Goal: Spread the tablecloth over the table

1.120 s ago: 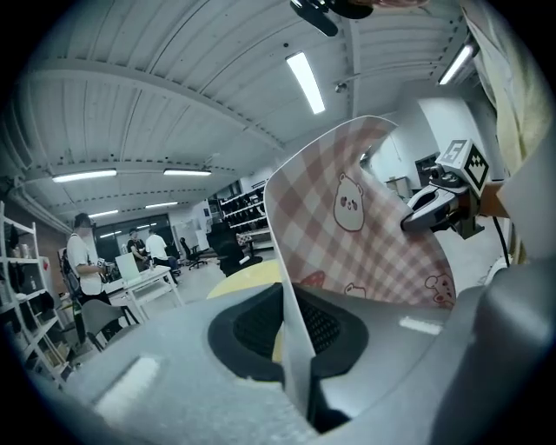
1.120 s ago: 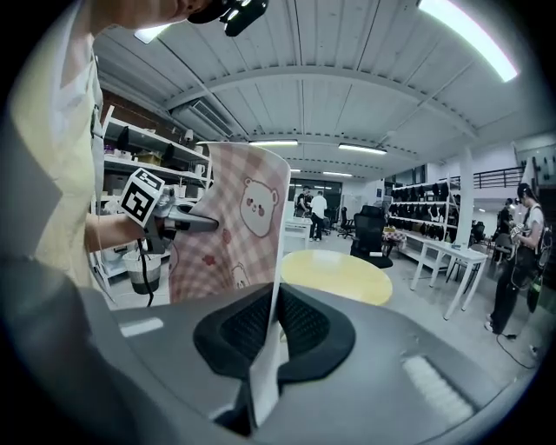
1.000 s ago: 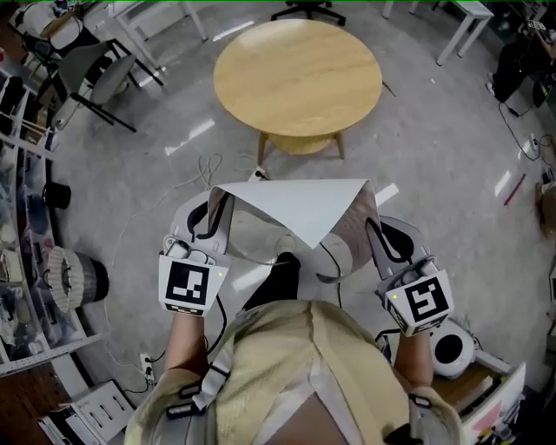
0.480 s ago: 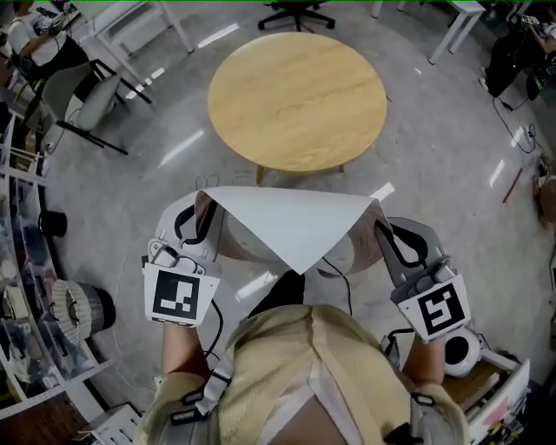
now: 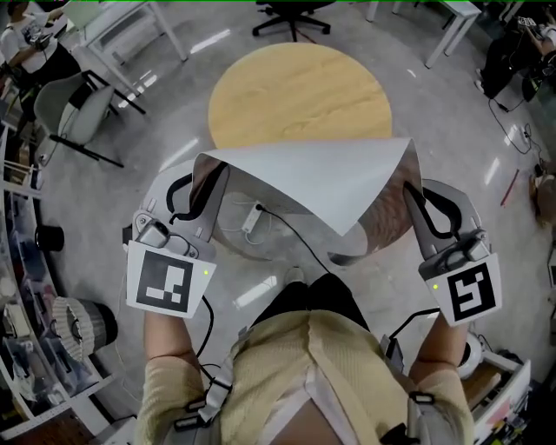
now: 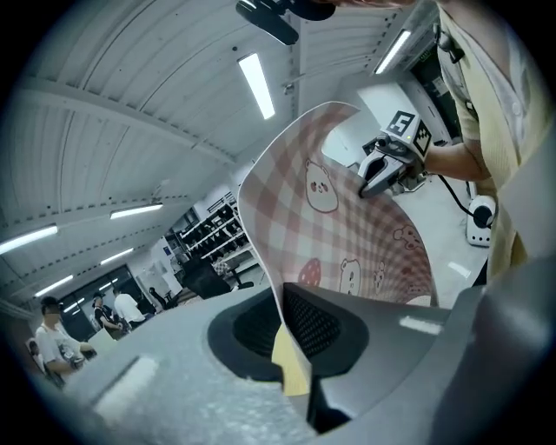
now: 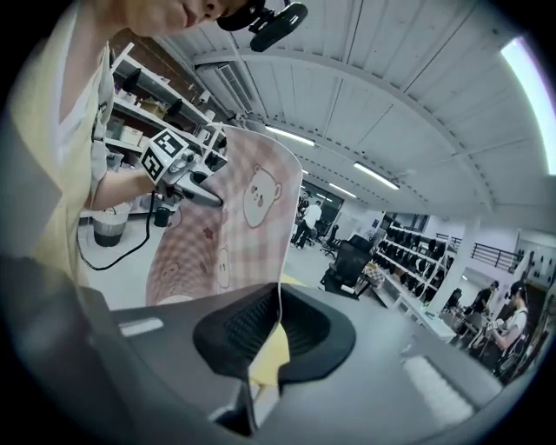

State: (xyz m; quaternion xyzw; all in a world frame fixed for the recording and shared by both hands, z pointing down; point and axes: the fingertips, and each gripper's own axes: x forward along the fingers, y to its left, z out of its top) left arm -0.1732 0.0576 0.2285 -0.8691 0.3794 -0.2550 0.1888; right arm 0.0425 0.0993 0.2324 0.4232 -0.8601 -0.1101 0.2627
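The tablecloth (image 5: 304, 178) hangs between my two grippers, its white back up and a corner pointing down toward me. Its pink checked side with bear prints (image 6: 347, 226) (image 7: 230, 226) faces the gripper cameras. My left gripper (image 5: 200, 165) is shut on the cloth's left corner, the edge pinched between its pads (image 6: 282, 343). My right gripper (image 5: 408, 156) is shut on the right corner in the same way (image 7: 274, 326). The round wooden table (image 5: 300, 87) stands just beyond, and the held edge overlaps its near rim in the head view.
A black office chair (image 5: 291, 13) stands behind the table, with white desks (image 5: 130, 26) and a grey chair (image 5: 78, 100) at the left. A power strip with a cable (image 5: 254, 217) lies on the floor under the cloth. Shelving (image 5: 26, 330) lines the left side.
Both grippers have risen and moved forward toward the table with the cloth. The held edge, earlier short of the table, now covers its near rim.
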